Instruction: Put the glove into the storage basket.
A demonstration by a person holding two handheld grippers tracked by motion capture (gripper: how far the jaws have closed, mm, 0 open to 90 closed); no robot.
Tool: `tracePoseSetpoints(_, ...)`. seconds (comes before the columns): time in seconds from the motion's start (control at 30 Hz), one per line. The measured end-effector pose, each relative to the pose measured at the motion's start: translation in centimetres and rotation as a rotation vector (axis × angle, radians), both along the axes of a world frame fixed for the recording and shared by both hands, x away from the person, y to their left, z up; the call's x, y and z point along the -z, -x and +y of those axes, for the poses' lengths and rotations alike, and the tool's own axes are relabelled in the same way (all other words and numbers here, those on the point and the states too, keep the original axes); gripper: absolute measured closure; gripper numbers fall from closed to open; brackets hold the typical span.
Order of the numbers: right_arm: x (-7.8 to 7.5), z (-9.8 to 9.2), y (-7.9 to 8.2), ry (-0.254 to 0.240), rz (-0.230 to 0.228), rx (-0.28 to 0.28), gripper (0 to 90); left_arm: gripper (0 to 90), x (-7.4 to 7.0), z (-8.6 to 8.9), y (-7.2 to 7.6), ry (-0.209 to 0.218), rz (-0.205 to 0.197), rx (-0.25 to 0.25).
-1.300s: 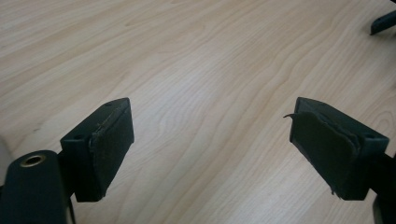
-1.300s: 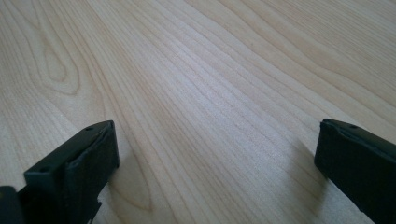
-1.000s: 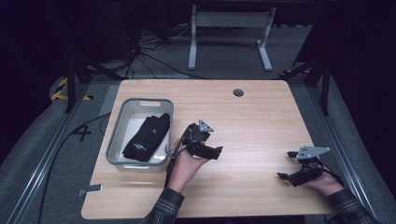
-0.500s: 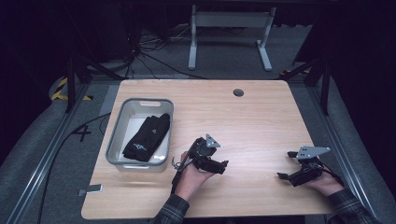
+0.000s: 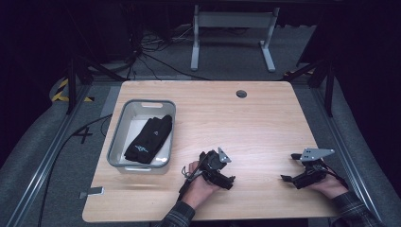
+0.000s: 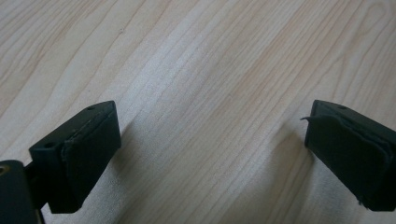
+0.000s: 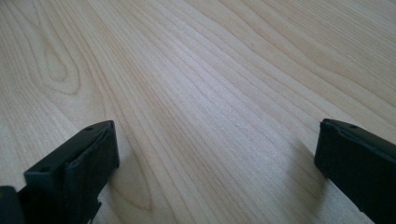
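High view, L to R: dark floor w/ cables and yellow-black tape point(image 5: 60, 90) at far left, then pale wood table point(image 5: 265, 118). Grey tray point(image 5: 124, 124) sits near its left edge, black glove point(image 5: 149, 138) lying inside. Just right of tray, left gripper point(image 5: 226, 178) low over bare wood nr the front edge, jaws just been opening, now spread w/ nothing between. Wide bare stretch mid-table. Right gripper point(image 5: 289, 178) nr front-right corner, jaws spread too, nothing held. Metal stand point(image 5: 231, 33) on floor beyond the far edge.
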State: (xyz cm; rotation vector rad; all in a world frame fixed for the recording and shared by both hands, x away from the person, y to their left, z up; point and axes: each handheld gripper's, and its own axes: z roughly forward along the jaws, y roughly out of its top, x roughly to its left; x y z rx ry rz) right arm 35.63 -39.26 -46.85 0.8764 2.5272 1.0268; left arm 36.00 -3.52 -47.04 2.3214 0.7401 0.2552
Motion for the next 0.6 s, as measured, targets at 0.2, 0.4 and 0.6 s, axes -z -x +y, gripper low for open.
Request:
tracePoseSetpoints(0.2, 0.0, 0.0, 0.0, 0.0, 0.0, 0.0, 0.4, 0.0, 0.48, 0.1, 0.13, 0.032, -0.022, 0.014)
tracePoseSetpoints(0.4, 0.0, 0.0, 0.0, 0.0, 0.0, 0.0, 0.4, 0.0, 0.48, 0.1, 0.12, 0.032, -0.023, 0.016)
tracePoseSetpoints(0.6, 0.0, 0.0, 0.0, 0.0, 0.0, 0.0, 0.3, 0.0, 0.47, 0.11, 0.12, 0.031, -0.023, 0.018)
